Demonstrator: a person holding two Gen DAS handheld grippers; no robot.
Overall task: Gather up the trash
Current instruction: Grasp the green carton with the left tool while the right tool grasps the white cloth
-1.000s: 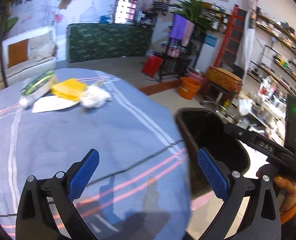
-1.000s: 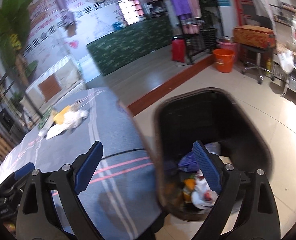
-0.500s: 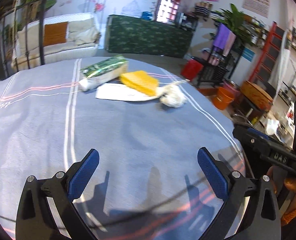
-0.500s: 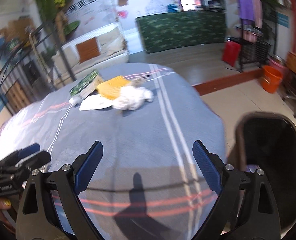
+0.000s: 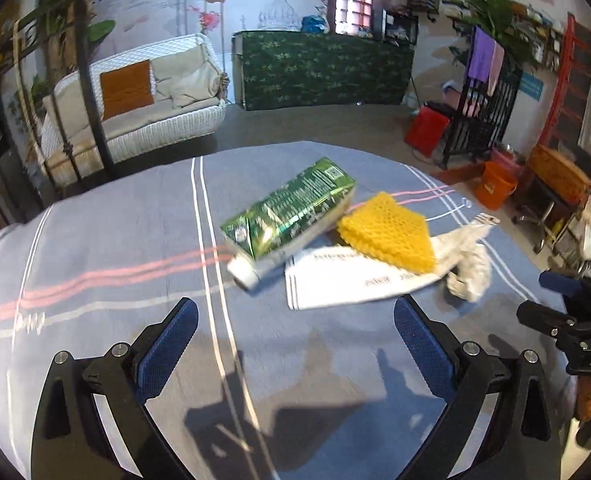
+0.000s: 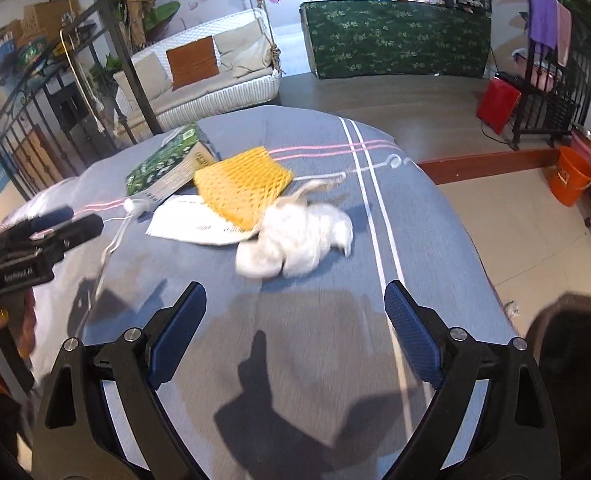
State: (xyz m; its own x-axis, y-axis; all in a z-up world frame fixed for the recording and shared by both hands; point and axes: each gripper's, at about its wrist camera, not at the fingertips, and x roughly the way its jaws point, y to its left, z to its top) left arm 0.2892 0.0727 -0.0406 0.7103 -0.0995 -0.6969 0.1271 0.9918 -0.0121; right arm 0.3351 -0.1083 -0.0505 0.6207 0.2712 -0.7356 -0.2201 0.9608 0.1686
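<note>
Black bin (image 6: 571, 352) cut off, blurred

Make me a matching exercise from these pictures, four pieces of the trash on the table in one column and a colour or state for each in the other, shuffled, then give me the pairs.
Things:
1. foam net
2. carton
3. crumpled tissue
4. paper slip

Descriptions:
A. green, printed, lying on its side
B. white, bunched up, nearest the right gripper
C. yellow, mesh-textured, resting on the paper
D. white, flat, with printed lines, partly under the yellow piece

Pairs: 1-C, 2-A, 3-B, 4-D
</note>
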